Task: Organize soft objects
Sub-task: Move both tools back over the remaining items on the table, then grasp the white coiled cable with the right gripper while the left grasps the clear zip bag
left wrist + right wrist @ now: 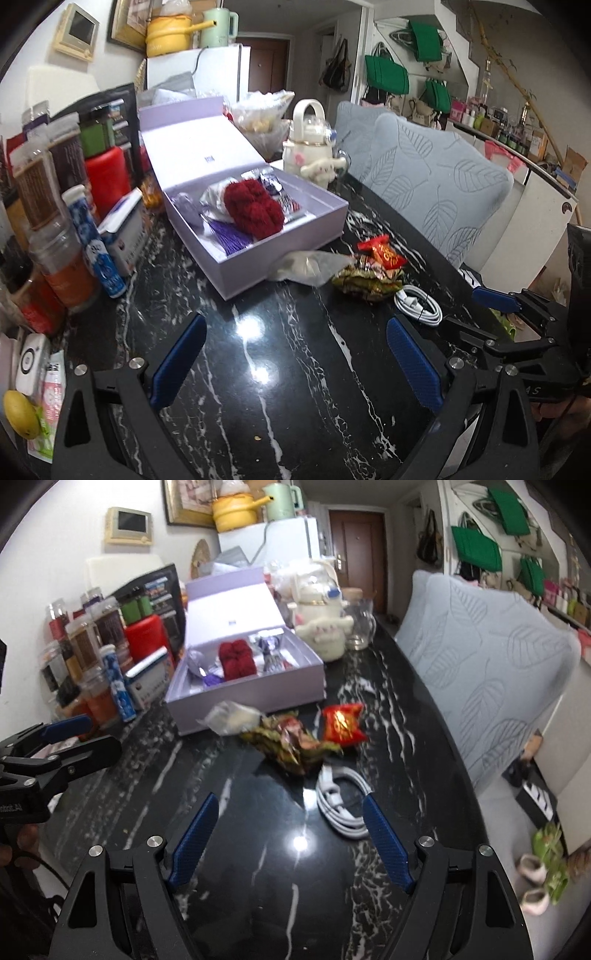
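Both grippers spread wide, nothing held, over the black marble table (295, 369).
Left gripper (295, 354), right gripper (291, 834); lavender box (280, 254) holds red plush (253, 210); snack packets (291, 742) beside its front edge.

A black marble-patterned table (280, 354) is being crowded along its left edge by jars and bottles (55, 236). A coiled white cable (417, 304) is being left lying near the right edge. A white cartoon kettle (314, 147) and a glass jar (358, 624) are being kept behind, and green bags (388, 74) are being hung on the wall.
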Available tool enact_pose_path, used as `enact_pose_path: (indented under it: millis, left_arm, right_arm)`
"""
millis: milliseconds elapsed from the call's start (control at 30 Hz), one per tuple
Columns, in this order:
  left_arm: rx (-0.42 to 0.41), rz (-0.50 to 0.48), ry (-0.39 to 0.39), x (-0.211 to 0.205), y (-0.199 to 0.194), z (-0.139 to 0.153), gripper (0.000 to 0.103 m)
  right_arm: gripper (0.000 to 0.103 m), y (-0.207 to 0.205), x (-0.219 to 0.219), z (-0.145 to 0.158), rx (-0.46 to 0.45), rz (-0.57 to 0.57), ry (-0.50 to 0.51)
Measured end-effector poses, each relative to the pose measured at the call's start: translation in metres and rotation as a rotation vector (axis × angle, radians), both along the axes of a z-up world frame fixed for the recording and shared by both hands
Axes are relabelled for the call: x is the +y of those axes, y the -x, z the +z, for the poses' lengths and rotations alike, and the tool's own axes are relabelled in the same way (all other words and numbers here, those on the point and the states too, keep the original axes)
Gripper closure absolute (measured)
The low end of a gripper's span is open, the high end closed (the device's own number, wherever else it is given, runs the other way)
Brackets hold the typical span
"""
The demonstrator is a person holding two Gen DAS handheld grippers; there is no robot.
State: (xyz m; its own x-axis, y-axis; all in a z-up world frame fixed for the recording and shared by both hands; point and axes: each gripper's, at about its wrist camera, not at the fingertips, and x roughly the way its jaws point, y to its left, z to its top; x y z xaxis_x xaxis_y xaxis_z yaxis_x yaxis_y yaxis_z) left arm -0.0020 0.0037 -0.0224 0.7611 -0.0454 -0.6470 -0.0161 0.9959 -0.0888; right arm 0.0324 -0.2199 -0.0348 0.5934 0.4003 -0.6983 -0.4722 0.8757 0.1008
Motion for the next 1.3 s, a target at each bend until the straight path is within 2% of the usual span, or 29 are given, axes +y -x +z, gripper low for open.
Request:
enact_pose_path:
  millis: [367,600,733,800,833,867,1067,1167,1300]
  left_arm:
    - [0.069,-0.013,0.037,-0.005,-0.031,-0.026,0.003]
    - [0.056,-0.01,0.052,-0.005,-0.047,-0.027,0.003]
    - [0.051,0.001,0.065,-0.002,-0.062,-0.026,0.003]
    - [0.048,0.002,0.072,-0.001,-0.072,-0.024,0.003]
    - [0.048,-0.001,0.073,-0.001,-0.077,-0.023,0.003]
    - [0.049,-0.005,0.071,-0.002,-0.082,-0.022,0.003]
    - [0.041,-0.01,0.056,-0.009,-0.111,-0.018,0.003]
    - [0.061,0.026,0.057,-0.011,-0.126,-0.022,0.003]
    - [0.106,0.063,0.02,-0.017,-0.147,-0.032,0.003]
  right_arm:
    - [0.022,-0.037,-0.011,-0.036,0.07,-0.056,0.064]
    - [0.023,-0.063,-0.011,-0.058,0.136,-0.053,0.09]
    - [0.03,-0.071,-0.007,-0.06,0.117,-0.048,0.139]
    - [0.037,-0.071,-0.007,-0.06,0.102,-0.038,0.16]
    - [0.048,-0.07,-0.006,-0.06,0.093,-0.034,0.175]
    - [0.049,-0.071,-0.007,-0.06,0.089,-0.031,0.178]
    - [0.05,-0.073,-0.013,-0.058,0.109,-0.014,0.169]
    - [0.05,-0.074,-0.013,-0.059,0.115,-0.012,0.172]
    - [0.05,-0.077,-0.014,-0.059,0.122,-0.012,0.177]
